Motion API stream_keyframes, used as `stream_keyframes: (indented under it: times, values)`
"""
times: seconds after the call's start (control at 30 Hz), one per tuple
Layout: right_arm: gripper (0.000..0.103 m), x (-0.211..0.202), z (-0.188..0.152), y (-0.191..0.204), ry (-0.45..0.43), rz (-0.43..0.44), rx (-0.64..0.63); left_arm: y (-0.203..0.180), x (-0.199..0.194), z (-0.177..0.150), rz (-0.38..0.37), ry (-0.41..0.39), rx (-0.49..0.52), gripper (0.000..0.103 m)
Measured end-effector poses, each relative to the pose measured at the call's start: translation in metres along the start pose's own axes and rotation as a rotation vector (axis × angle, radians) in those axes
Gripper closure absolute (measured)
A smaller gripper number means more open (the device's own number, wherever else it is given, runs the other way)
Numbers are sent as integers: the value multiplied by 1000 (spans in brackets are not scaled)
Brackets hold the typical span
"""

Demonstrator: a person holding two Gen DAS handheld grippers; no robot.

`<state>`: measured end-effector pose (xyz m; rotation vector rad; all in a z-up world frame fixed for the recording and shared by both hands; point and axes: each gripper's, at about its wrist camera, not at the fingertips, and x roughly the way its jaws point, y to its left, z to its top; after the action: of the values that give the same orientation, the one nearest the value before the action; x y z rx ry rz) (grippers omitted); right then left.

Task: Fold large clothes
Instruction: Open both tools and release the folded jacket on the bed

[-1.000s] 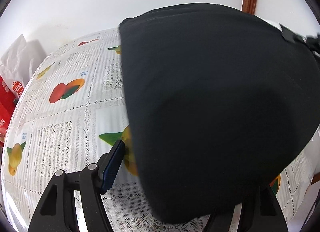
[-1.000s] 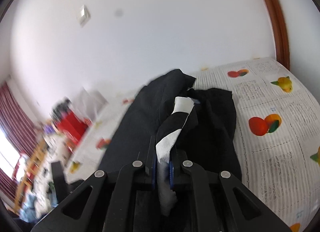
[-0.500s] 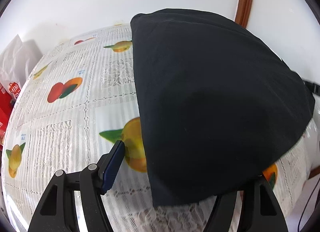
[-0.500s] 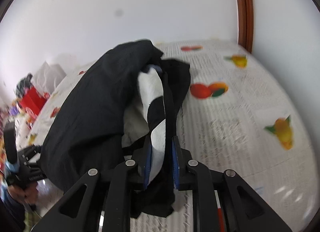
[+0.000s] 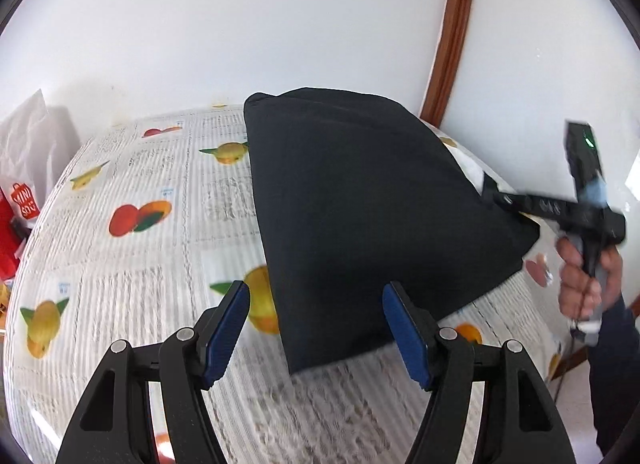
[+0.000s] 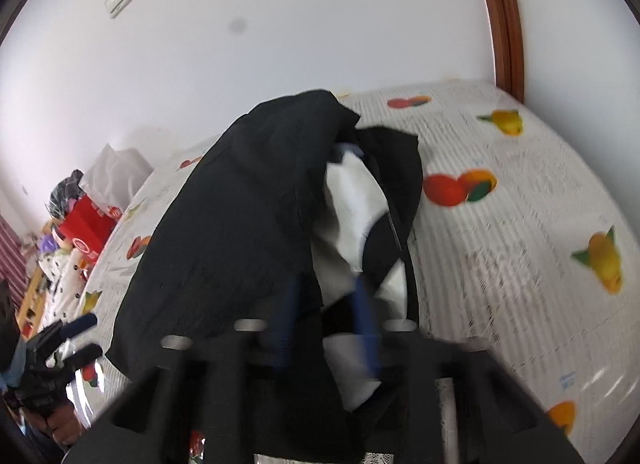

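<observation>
Black garment [image 5: 368, 215] lies in a folded, raised heap on the tabletop [image 5: 132, 264], which is covered by a fruit-print cloth. Left claw [image 5: 316, 328] is spread wide, blue pads [image 5: 228, 328] clear of the fabric, its near corner lying just ahead between them. Right claw [image 6: 326, 324] appears motion-blurred; black-and-white fabric passes between its blue pads [image 6: 366, 312], but whether they clamp it cannot be determined. A red bag [image 5: 18, 203] stands at the tabletop's left edge.

Bright, even daylight – fisheye bending at edges, right wrist view motion-blurred.
</observation>
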<state>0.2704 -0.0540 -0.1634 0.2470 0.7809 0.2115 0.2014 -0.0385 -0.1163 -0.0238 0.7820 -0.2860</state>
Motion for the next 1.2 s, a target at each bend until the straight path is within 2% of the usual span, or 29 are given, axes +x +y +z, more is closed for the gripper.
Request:
stream_keyframes:
  times: [0.07, 0.17, 0.23, 0.43, 0.53, 0.6, 0.77, 0.97, 1.03, 1.07, 1.1, 1.13, 1.2]
  values:
    - [103, -3, -8, -6, -31, -26, -6, 1, 12, 5, 22, 17, 1, 36]
    - [103, 5, -20, -16, 23, -58, 28, 0, 40, 2, 32, 100, 8, 36]
    - [103, -3, -24, -11, 19, -77, -8, 1, 50, -2, 8, 144, -11, 36]
    - [100, -42, -25, 0, -8, -172, -94, 5, 27, -10, -1, 98, 7, 36]
    - [87, -59, -37, -13, 4, -193, -70, 12, 17, -19, -6, 104, 8, 36]
    - [72, -63, -47, -22, 33, -195, -46, 14, 17, -26, 0, 118, 11, 36]
    - [72, -52, -71, -28, 104, -133, -8, 13, 18, -38, 25, 134, 37, 37]
    - [73, -19, -66, -19, 112, -120, -13, 15, 34, -32, 10, 142, 1, 50]
    - [78, -8, -60, -18, 132, -100, -24, 13, 37, -29, -2, 135, -5, 66]
    - [88, -5, -59, -17, 133, -86, -29, 12, 39, -28, -7, 134, -3, 73]
    - [89, -2, -58, -16, 134, -84, -30, 12, 41, -26, -6, 140, -5, 85]
    - [91, -1, -54, -13, 127, -95, -45, 11, 42, -25, 4, 139, -8, 91]
    - [94, 2, -48, -9, 116, -110, -62, 16, 42, -24, -2, 132, -24, 92]
